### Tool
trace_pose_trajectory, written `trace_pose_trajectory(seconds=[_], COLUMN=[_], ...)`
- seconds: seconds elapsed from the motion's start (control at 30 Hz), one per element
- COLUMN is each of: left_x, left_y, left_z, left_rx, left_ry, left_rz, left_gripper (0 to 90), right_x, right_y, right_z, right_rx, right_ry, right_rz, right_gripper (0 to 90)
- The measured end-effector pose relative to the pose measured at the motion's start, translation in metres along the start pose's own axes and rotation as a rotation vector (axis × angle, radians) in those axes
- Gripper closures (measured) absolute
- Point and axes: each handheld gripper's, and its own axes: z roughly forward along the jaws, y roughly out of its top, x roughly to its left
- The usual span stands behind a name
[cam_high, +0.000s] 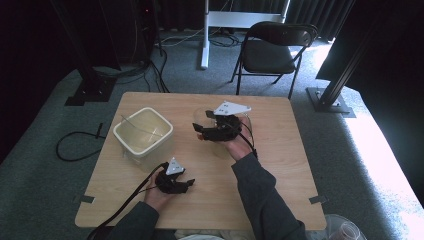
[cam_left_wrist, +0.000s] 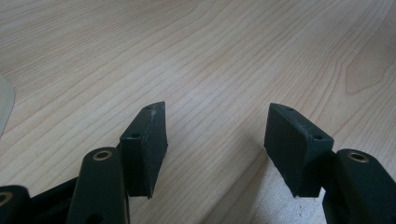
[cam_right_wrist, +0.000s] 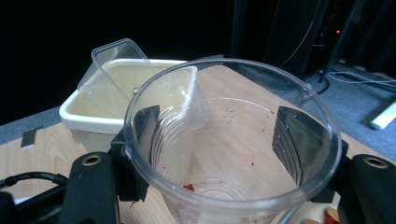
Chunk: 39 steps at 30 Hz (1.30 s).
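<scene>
So the right tongs (cam_high: 212, 127) had the clear plastic cup (cam_right_wrist: 231, 140) between their jaws, closed on its outer wall from both sides, as the right gripper view showed: a black pad pressed against the cup at each side, seen through the plastic. The cup stood upright, mouth up, almost empty, with a small red bit at the bottom that I couldn't identify. From the high view it sat near the middle of the tabletop (cam_high: 280, 165), toward the far edge.

What mattered was the cream bin (cam_high: 143, 134). It lay to the left of the cup in the high view, near but apart, and straight ahead of the right tongs in their own view, just past the cup's far rim. A clear scoop or lid (cam_right_wrist: 116, 60), hard to tell which, leaned tilted inside the bin against its wall.

The left tongs (cam_high: 176, 184) rested low by the near edge, jaws wide apart with nothing but bare wood between them, just in front of the bin. The right hand (cam_high: 239, 147) held the cup; any tip would go leftward over the bin's rim.
</scene>
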Motion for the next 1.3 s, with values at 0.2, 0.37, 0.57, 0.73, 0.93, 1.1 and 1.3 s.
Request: trace_pose_trajectory(seconds=[0.2, 0.37, 0.57, 0.73, 0.93, 1.1, 1.3], left_x=[0.000, 0.000, 0.000, 0.000, 0.000, 0.000, 0.000], left_y=[0.000, 0.000, 0.000, 0.000, 0.000, 0.000, 0.000], left_z=[0.000, 0.000, 0.000, 0.000, 0.000, 0.000, 0.000], left_rx=[0.000, 0.000, -0.002, -0.001, -0.001, -0.003, -0.002], left_ry=[-0.006, -0.006, -0.006, -0.008, -0.008, -0.009, -0.012], left_rz=[-0.005, -0.005, -0.007, -0.008, -0.007, -0.009, -0.011], left_gripper=[40.0, 40.0, 40.0, 40.0, 40.0, 40.1, 40.1], right_x=[-0.002, -0.003, 0.001, 0.005, 0.007, 0.008, 0.008], right_y=[0.005, 0.011, 0.017, 0.023, 0.027, 0.030, 0.032], right_z=[0.012, 0.019, 0.032, 0.043, 0.053, 0.058, 0.065], right_rx=[-0.002, -0.012, -0.023, -0.016, -0.015, -0.018, -0.023], right_ry=[0.027, 0.053, 0.070, 0.083, 0.097, 0.108, 0.122], right_rz=[0.008, 0.018, 0.010, -0.009, -0.001, 0.003, 0.009], right_gripper=[32.3, 32.3, 32.4, 32.2, 32.1, 32.1, 32.1])
